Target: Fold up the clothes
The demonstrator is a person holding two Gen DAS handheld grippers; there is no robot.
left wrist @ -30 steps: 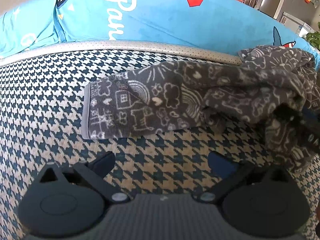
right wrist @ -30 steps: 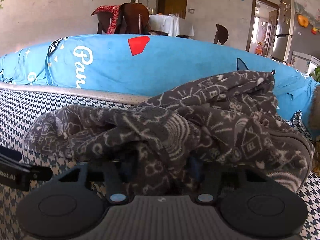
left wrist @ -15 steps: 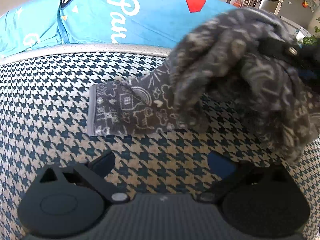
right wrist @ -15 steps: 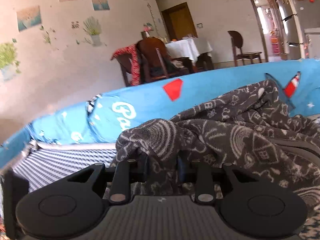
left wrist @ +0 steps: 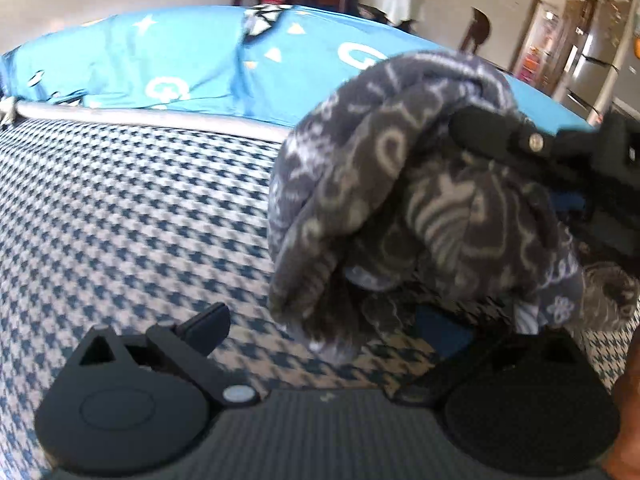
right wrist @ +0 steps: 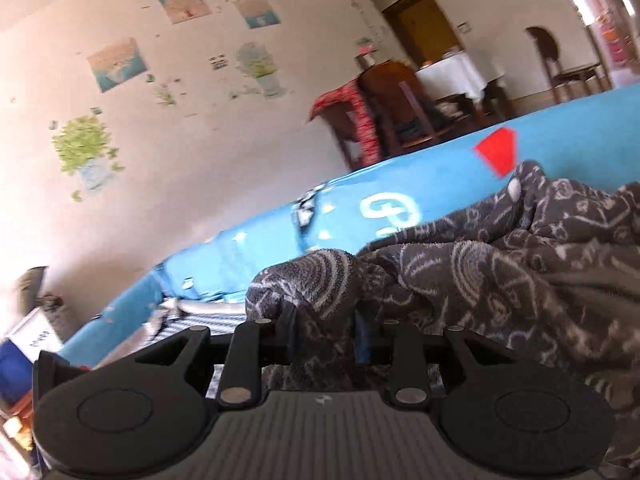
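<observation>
While its 2 black fingers press together on a bunched fold, the right gripper (right wrist: pixel 322 334) holds the dark grey doodle-printed fleece garment (left wrist: pixel 400 200) lifted above the blue-and-cream houndstooth cushion (left wrist: pixel 140 220). Most of the cloth hangs in a wad to the right of the left gripper (left wrist: pixel 320 328) and just beyond it, with no long axis to read. That left gripper, spread and holding nothing, sits low over the near cushion, pointing toward the far bright blue printed cover (left wrist: pixel 180 64). It looks the nearer one to catch the dangling lower edge.
</observation>
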